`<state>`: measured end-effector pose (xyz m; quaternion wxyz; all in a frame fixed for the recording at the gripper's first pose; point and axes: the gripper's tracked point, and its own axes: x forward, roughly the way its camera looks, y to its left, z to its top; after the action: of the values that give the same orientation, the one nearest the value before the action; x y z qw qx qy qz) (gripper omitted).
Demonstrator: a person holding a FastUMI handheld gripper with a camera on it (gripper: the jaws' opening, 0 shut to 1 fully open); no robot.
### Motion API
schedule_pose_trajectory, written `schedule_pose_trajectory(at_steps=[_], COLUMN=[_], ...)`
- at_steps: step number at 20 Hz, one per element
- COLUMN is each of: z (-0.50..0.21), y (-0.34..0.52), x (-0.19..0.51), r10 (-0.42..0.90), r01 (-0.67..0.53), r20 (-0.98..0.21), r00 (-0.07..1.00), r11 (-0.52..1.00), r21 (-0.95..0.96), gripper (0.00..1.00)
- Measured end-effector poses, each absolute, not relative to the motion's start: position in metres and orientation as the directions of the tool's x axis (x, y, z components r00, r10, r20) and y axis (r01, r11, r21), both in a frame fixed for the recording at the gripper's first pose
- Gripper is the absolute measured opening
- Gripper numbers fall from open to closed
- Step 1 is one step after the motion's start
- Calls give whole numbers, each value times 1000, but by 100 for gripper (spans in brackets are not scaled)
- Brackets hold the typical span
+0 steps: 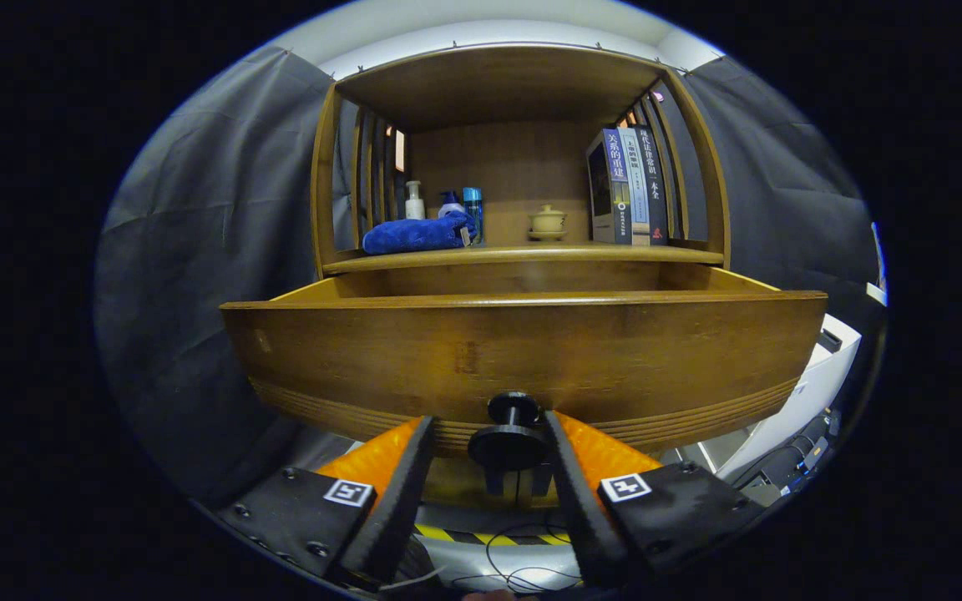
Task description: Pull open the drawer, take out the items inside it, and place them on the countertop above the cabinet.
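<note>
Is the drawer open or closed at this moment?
Open. The drawer front stands well forward of the cabinet, showing its side walls. The gripper is open around the knob.

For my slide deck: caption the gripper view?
Open gripper with jaws either side of the knob of the pulled-out drawer.

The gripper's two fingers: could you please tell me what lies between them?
The black round drawer knob sits between the fingers; gaps show either side, in the gripper view.
</note>
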<state>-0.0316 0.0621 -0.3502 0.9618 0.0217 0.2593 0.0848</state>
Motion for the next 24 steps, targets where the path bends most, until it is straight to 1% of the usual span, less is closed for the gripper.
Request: schedule_pose_trajectory(at_steps=[1,4,6,9,12,14,16,18,21,24], z=[-347,-334,-304,-230,-163,-133,-125,-136,-184,-242], y=[62,58,55,52,55,52,53,52,50,39], x=[-33,-42,-44,-9,35,71,102,124,150,152], r10=[173,174,182,202,223,213,200,184,153,88], r01=[-154,-168,-173,-185,-202,-193,-178,-157,-116,-72], r20=[-491,-484,-449,-358,-310,-296,-325,-399,-529,-678], r00=[854,858,875,912,924,931,924,898,835,730], r11=[985,984,983,979,974,976,979,983,988,996], r21=[80,57,63,83,98,96,96,100,102,53], gripper=[92,94,94,94,94,94,94,94,94,94])
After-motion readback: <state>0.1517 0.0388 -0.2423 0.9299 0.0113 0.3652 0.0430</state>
